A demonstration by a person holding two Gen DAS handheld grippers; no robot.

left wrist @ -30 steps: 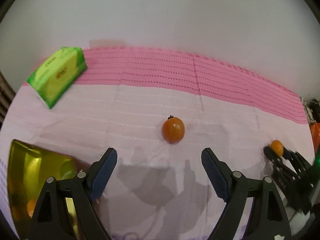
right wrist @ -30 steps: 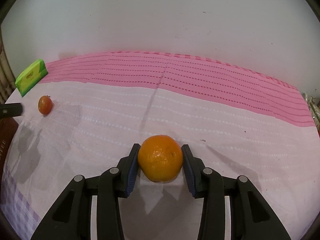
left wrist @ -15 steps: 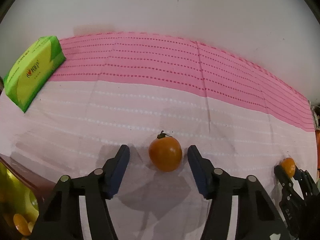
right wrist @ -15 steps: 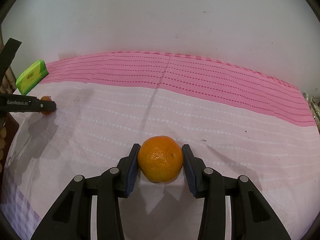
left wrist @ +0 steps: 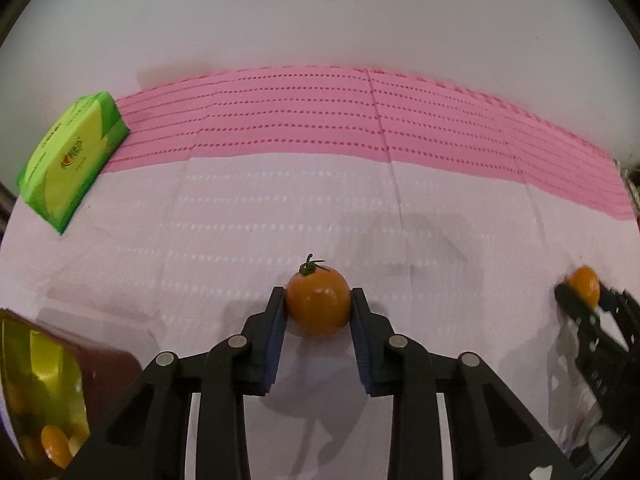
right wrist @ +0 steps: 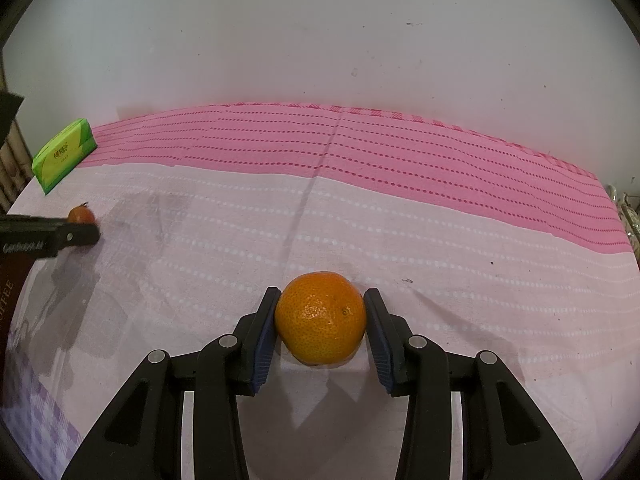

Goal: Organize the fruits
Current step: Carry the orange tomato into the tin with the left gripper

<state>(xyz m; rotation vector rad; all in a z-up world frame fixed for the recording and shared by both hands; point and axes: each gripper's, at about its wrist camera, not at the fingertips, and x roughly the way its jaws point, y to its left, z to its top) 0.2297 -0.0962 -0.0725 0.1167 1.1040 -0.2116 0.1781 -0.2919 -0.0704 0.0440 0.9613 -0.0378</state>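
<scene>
My left gripper [left wrist: 318,308] is shut on a small orange tomato [left wrist: 318,304] with a green stem, low on the pink cloth. My right gripper [right wrist: 320,316] is shut on a mandarin orange [right wrist: 321,317], which rests on the cloth. In the left wrist view the right gripper and the mandarin [left wrist: 585,291] show at the far right. In the right wrist view the left gripper's finger [right wrist: 48,234] covers most of the tomato [right wrist: 80,214] at the far left. A gold-lined box [left wrist: 40,400] at the bottom left holds orange fruit [left wrist: 54,446].
A green tissue pack [left wrist: 70,160] lies at the back left of the cloth, also in the right wrist view [right wrist: 62,154]. A white wall [right wrist: 320,40] stands behind the table. A brown box edge [right wrist: 10,292] shows at the left.
My left gripper moved forward over the tomato and closed on it. My right gripper stayed shut on the mandarin and hardly moved.
</scene>
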